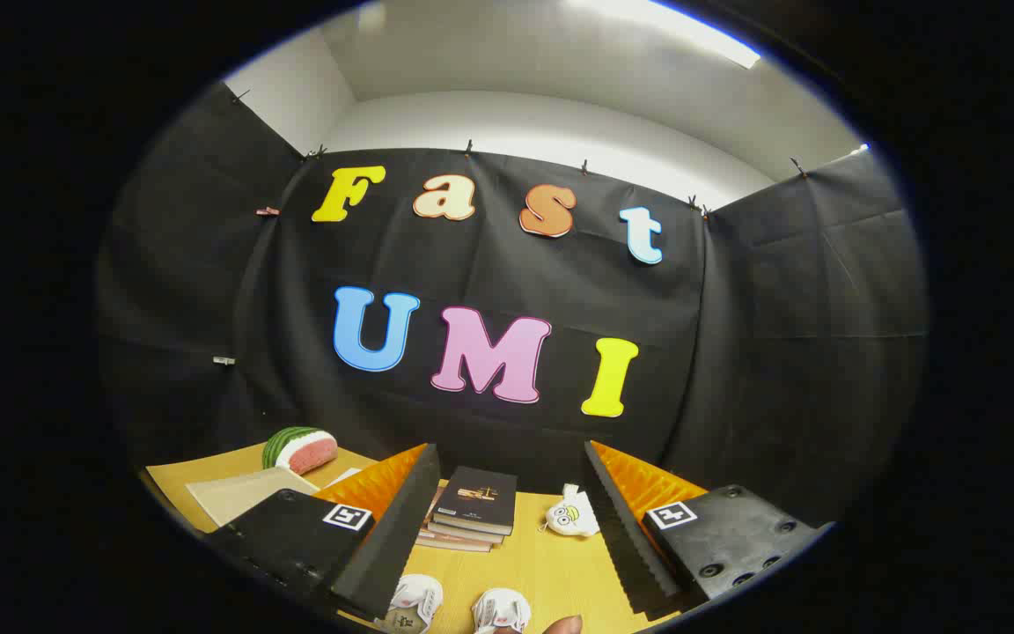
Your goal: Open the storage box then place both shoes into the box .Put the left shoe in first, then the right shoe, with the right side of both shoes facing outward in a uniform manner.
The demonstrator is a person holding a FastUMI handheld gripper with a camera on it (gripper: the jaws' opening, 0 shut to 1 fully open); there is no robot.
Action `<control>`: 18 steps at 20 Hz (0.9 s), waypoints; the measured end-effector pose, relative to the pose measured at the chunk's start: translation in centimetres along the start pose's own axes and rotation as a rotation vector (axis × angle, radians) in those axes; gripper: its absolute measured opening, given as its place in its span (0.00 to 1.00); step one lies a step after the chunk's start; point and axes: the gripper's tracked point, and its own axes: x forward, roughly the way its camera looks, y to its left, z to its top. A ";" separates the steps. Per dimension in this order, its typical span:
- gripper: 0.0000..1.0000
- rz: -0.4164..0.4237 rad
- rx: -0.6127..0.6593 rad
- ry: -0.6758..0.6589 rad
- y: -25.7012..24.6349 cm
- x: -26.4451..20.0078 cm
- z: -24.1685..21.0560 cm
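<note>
Yellow wooden desk (551, 563) is carrying two white shoes (459, 608), sitting just below my tool (507, 528); I'm holding its fingers spread, gripping nothing. Storage box isn't opened yet, I'm judging; both shoes are waiting.

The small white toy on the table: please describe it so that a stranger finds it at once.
Start at the yellow table under the black cloth wall. Between the open gripper's fingers lies a stack of books; the toy sits just right of it, beyond the two white shoes. It is a small white pouch-like figure with a yellow cartoon face, unlike the flat dark books.
</note>
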 end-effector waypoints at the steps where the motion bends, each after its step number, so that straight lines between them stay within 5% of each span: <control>1: 0.97 0.001 0.006 0.006 0.1 0.0 -0.1; 18: 0.97 -0.047 0.057 0.020 -0.7 1.5 -1.7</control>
